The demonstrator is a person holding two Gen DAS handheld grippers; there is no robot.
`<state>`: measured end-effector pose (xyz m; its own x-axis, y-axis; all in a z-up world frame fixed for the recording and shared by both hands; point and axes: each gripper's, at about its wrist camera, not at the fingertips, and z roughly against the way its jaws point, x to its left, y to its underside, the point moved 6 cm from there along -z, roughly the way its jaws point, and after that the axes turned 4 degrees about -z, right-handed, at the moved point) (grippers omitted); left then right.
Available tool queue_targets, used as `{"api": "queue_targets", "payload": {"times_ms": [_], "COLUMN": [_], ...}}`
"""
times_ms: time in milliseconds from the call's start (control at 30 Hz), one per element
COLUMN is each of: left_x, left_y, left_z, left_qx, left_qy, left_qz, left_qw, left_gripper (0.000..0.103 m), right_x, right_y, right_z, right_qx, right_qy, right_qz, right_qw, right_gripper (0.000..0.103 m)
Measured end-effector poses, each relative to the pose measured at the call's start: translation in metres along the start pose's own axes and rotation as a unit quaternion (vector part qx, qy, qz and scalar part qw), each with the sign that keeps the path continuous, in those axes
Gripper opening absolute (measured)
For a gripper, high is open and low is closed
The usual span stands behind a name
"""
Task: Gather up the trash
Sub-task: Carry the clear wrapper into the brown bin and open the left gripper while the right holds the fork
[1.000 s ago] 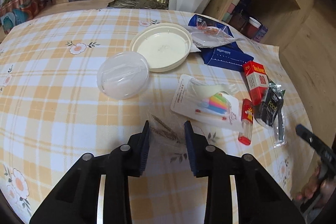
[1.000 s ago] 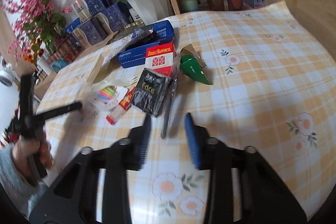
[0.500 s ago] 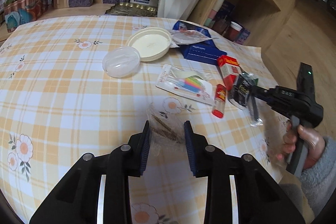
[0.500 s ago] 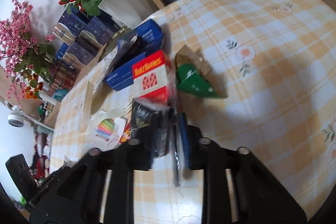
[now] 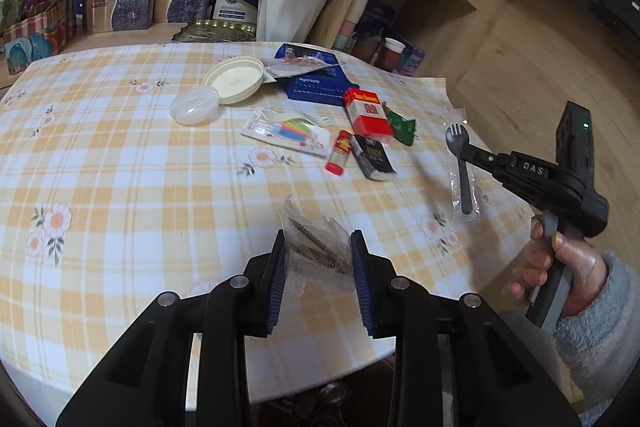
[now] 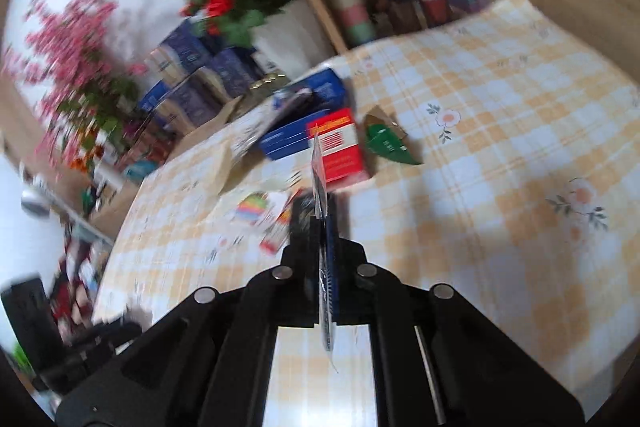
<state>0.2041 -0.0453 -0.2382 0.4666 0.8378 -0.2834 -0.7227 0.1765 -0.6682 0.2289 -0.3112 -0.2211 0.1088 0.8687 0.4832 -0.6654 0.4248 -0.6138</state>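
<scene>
The left gripper (image 5: 318,269) clamped a clear bag (image 5: 316,247), and the right gripper (image 6: 322,223) pinched a wrapped spork (image 5: 462,167), both lifted clear of the table (image 5: 120,167) for binning.

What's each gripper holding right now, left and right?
Left gripper: jaws closed on the clear bag of screws.
Right gripper: jaws shut on the wrapped black spork, lifted clear of the table.

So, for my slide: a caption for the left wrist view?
Both hand-held grippers loaded: left grips a clear screw packet, right lifts a wrapped spork.
</scene>
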Motion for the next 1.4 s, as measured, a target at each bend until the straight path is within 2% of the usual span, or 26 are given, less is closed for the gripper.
{"api": "queue_targets", "payload": {"times_ms": [167, 367, 567, 700, 800, 933, 1167, 1333, 1400], "left_x": [-0.013, -0.015, -0.024, -0.034, -0.035, -0.031, -0.042, -0.041, -0.040], "left_y": [0.035, 0.077, 0.106, 0.122, 0.132, 0.147, 0.162, 0.168, 0.167], "left_z": [0.027, 0.055, 0.064, 0.059, 0.050, 0.028, 0.005, 0.000, 0.000], "left_qx": [0.016, 0.029, 0.032, 0.045, 0.063, 0.106, 0.161, 0.179, 0.178], "left_qy": [-0.004, 0.002, 0.007, 0.014, 0.022, 0.028, 0.028, 0.025, 0.025], "left_qz": [-0.011, 0.001, 0.011, -0.002, -0.003, 0.005, -0.029, -0.029, -0.027], "left_qw": [0.9998, 0.9996, 0.9994, 0.9989, 0.9978, 0.9940, 0.9860, 0.9831, 0.9833], "left_gripper": [0.030, 0.030, 0.031, 0.031, 0.031, 0.031, 0.031, 0.032, 0.037], "right_x": [0.024, 0.043, 0.043, 0.045, 0.045, 0.045, 0.037, 0.033, 0.034], "right_y": [0.044, 0.105, 0.150, 0.173, 0.179, 0.178, 0.186, 0.188, 0.188], "right_z": [0.046, 0.088, 0.104, 0.108, 0.108, 0.101, 0.090, 0.087, 0.087], "right_qx": [-0.006, 0.013, 0.033, 0.047, 0.053, 0.059, 0.078, 0.086, 0.086], "right_qy": [-0.035, -0.071, -0.084, -0.081, -0.077, -0.074, -0.061, -0.060, -0.060], "right_qz": [0.034, 0.058, 0.041, 0.048, 0.051, 0.050, 0.035, 0.029, 0.030], "right_qw": [0.999, 0.996, 0.995, 0.994, 0.994, 0.994, 0.994, 0.994, 0.994], "right_gripper": [0.007, 0.007, 0.007, 0.007, 0.007, 0.007, 0.007, 0.007, 0.007]}}
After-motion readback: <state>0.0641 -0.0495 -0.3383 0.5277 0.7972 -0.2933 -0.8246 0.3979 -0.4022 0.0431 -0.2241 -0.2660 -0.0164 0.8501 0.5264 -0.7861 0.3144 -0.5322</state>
